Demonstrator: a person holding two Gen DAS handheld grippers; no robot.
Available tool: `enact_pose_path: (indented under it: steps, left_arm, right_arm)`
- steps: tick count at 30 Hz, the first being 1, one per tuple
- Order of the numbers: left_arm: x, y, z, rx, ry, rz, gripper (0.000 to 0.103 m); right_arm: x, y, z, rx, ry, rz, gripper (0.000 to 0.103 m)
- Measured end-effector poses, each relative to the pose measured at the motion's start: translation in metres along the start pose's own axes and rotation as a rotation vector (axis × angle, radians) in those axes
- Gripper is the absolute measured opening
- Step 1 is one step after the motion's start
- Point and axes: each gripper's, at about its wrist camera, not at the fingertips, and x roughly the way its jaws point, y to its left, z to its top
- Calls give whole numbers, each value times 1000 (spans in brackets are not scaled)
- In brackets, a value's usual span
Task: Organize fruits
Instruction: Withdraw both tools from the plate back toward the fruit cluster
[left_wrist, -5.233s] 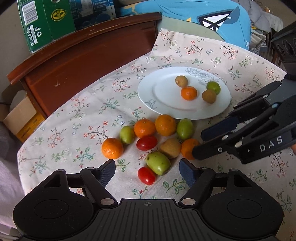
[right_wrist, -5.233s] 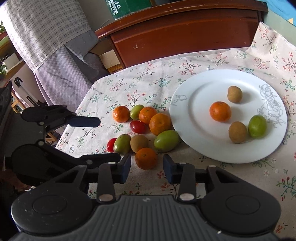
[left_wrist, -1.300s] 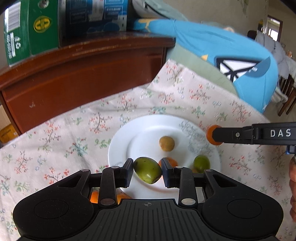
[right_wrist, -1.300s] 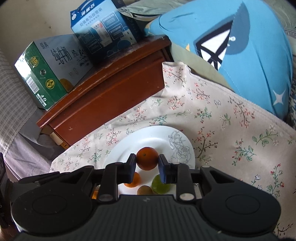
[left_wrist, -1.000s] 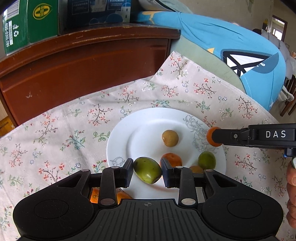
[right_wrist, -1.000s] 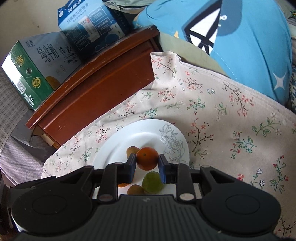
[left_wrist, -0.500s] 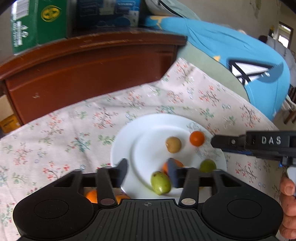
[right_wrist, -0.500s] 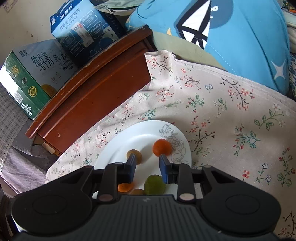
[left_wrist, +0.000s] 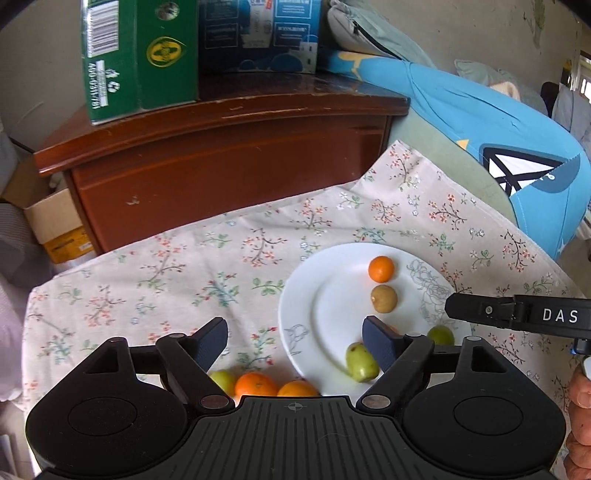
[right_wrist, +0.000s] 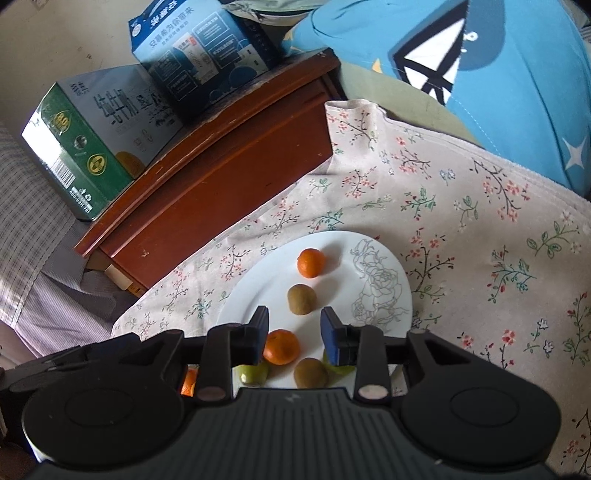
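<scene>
The left gripper (left_wrist: 295, 338) hangs over the white plate's (left_wrist: 295, 317) near rim, jaws opening and empty; remaining oranges (left_wrist: 255, 384) lie just off that rim, below its jaws. The right gripper (right_wrist: 295, 334), likewise opening, holds nothing.

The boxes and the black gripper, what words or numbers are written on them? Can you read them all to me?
"DAS": white letters on the side of the right gripper.
"纯牛奶": large characters on the green box on the wooden cabinet.
Barcode and digits on the green box: too small and turned to read.
White characters on the blue box: blurred, not readable.
</scene>
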Motion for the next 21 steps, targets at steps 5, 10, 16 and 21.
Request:
enact_pose_path:
  steps: [5, 10, 16, 21]
  left_arm:
    - [-13, 9, -1, -6, -4, 17, 82]
    - [-27, 18, -4, -1, -11, 28, 84]
    - [-34, 26, -10, 12, 2, 50, 85]
    - [-41, 34, -16, 13, 11, 60, 85]
  right_arm:
    - [-7, 10, -3, -31, 3, 12, 33]
    - [-11, 20, -7, -63, 10, 24, 33]
    - [-13, 31, -14, -97, 29, 33, 33]
    - [-12, 40, -20, -130, 48, 47, 33]
